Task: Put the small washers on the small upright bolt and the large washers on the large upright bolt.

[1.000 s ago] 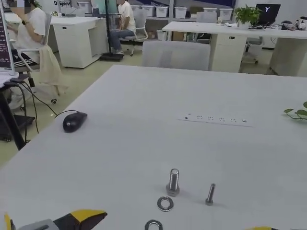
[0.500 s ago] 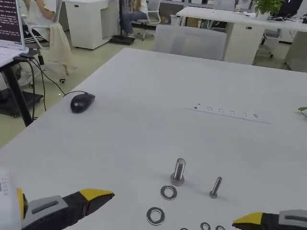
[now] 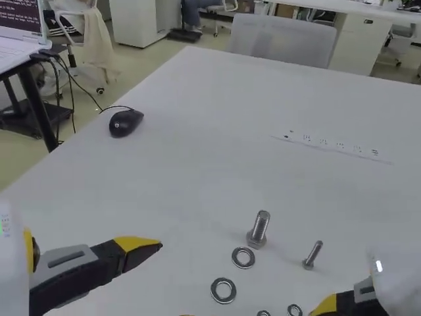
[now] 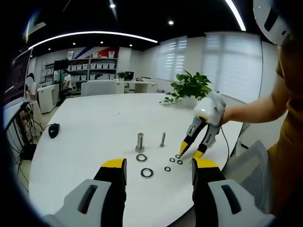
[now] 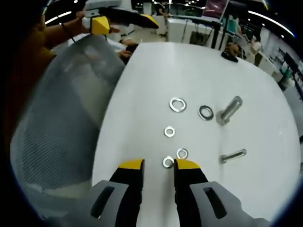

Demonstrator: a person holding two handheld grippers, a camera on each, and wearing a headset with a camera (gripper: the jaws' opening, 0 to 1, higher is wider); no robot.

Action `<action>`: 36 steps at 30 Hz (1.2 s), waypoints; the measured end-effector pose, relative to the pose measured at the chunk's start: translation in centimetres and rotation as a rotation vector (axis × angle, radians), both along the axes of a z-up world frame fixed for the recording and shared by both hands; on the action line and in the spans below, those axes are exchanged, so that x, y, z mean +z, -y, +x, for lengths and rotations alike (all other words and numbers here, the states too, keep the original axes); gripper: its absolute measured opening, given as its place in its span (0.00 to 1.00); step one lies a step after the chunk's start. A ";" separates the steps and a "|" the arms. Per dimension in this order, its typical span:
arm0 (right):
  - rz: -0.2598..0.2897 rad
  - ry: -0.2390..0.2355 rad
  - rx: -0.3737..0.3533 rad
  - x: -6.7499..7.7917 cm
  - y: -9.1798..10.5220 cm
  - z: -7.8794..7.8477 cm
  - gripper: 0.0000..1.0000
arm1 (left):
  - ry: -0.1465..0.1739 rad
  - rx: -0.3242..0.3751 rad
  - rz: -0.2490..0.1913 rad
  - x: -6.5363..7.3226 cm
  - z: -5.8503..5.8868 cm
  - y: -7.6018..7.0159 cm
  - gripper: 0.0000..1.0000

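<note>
The large bolt (image 3: pixel 260 230) and the small bolt (image 3: pixel 312 255) stand upright on the white table (image 3: pixel 217 151). Two large washers (image 3: pixel 243 257) (image 3: pixel 223 290) lie flat in front of the large bolt. Small washers (image 3: pixel 294 309) lie nearer me. In the right gripper view, my right gripper (image 5: pixel 159 164) is open and low over the table, with one small washer (image 5: pixel 168 162) lying between its yellow tips. Two more small washers (image 5: pixel 169 131) (image 5: pixel 182 152) lie just ahead. My left gripper (image 4: pixel 158 165) is open and empty, held back from the large washers (image 4: pixel 147 173).
A black mouse (image 3: pixel 125 122) with its cable lies at the table's far left. A white power strip (image 3: pixel 332 145) runs across the far right. A potted plant (image 4: pixel 189 87) stands at one table edge. A grey chair (image 5: pixel 71 109) sits beside the near edge.
The headset has tipped down and the view has shifted. Both grippers have come further into the head view; the right one has closed in on the small washers.
</note>
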State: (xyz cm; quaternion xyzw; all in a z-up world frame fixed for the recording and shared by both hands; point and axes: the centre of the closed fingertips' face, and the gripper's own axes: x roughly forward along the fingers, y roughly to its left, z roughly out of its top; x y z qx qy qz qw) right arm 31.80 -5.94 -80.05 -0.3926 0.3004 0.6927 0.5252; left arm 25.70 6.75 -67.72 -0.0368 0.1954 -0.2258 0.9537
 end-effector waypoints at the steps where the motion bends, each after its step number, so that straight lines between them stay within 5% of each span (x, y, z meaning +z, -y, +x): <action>1: -0.007 -0.004 0.001 -0.2 0.0 0.0 0.26 | -0.001 0.001 -0.004 0.0 0.0 0.0 0.55; 4: -0.060 0.027 0.041 -1.0 0.3 0.3 0.26 | -0.006 0.004 -0.006 -0.3 0.1 -0.1 0.55; 14: -0.125 0.007 0.107 -2.5 0.2 0.5 0.26 | -0.001 0.011 -0.015 -0.1 0.2 -0.1 0.55; 21: -0.119 0.060 0.187 -2.5 -0.1 0.7 0.22 | -0.010 0.015 -0.016 -0.5 0.0 0.0 0.55; 36: -0.134 0.101 0.230 -2.6 -0.1 0.7 0.15 | -0.004 0.028 -0.007 -0.3 -0.4 -0.5 0.55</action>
